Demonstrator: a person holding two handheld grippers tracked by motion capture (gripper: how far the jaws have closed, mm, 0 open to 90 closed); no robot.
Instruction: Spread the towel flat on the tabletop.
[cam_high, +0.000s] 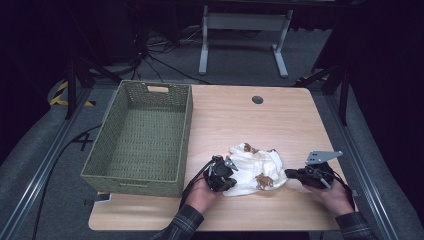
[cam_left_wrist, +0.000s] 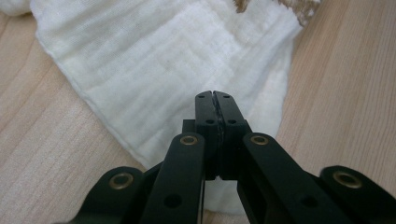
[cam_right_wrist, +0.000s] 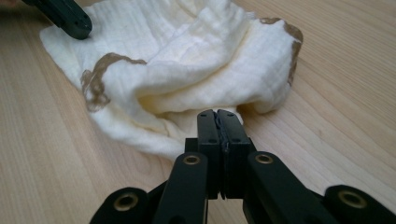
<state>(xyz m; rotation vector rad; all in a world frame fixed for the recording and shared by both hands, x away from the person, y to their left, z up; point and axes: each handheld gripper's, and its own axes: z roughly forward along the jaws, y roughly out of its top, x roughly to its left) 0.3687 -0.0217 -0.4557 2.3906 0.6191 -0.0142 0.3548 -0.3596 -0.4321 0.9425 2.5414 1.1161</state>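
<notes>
White muslin cloth (cam_high: 255, 170), blotched with brown print, lies crumpled on the near part of a pale wooden worktop (cam_high: 235, 115), between a person's two hands. The left hand (cam_high: 202, 194) comes in from the near edge in a plaid sleeve (cam_high: 182, 222) and angles its left tongs (cam_high: 231, 176) rightward onto the cloth's left edge. In the left gripper view those tongs (cam_left_wrist: 214, 95) are fully closed, jaw against jaw, with their tips over the white fabric; a fold of cloth lies under them, but whether any of it is pinched between the pads cannot be told. The right hand (cam_high: 336, 196), also sleeved in plaid, lies low on the worktop at the near right and points its right tongs (cam_high: 289, 173) leftward, level with the surface, at the cloth's right edge. The right gripper view shows the right tongs (cam_right_wrist: 217, 114) closed tight as well, tips at the near rim of the bundle; any grip on the fabric cannot be made out there. A grey three-cornered plate (cam_high: 322, 156) rides on top of the right tool. At the far left of the worktop stands a green woven basket (cam_high: 186, 130), well apart from the cloth, with a cut-out handle (cam_high: 158, 89) in its far wall.
</notes>
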